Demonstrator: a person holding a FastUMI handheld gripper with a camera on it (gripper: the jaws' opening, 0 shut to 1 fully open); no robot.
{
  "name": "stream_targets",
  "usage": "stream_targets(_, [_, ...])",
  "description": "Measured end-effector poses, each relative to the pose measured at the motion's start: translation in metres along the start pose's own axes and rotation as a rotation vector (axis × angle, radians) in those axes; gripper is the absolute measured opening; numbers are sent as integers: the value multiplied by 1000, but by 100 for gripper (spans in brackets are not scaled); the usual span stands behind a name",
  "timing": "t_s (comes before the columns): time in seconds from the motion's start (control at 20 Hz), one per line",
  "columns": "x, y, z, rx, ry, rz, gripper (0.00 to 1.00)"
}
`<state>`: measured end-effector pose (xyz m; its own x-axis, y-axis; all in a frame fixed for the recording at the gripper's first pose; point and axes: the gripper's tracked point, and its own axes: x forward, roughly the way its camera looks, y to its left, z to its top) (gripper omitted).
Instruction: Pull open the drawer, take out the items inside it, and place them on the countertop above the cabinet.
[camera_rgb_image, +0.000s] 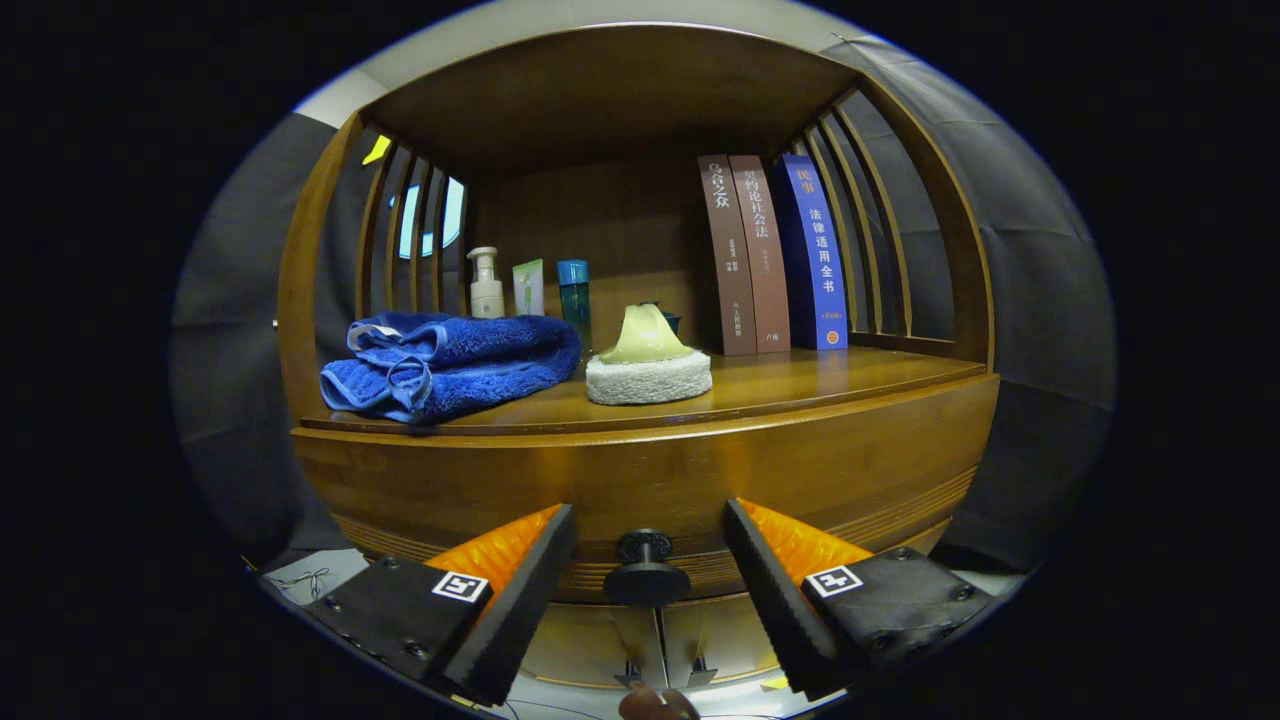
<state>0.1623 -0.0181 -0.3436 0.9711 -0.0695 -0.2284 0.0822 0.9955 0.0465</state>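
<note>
My gripper (650, 575) hangs with jaws spread wide either side of the drawer knob (645, 570); the drawer (650, 480) below the desk (800, 385) looks closed, so I'd close squarely on that knob, then pull straight back

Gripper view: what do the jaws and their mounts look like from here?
The gripper has two wedge-shaped jaws with ribbed inner faces, standing open either side of the drawer knob. Each sits on a dark bolted block carrying a square black-and-white marker tag.
</note>
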Motion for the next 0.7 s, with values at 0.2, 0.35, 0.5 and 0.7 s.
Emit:
stream_targets(0.2, [0,0,0,-10,6,6,99])
stream_targets(0.35, [-6,-2,1,-13,20,7,99])
stream_targets(0.5, [-24,0,18,-37,-13,11,99])
stream_targets(0.7, [-61,2,56,-63,-25,10,99])
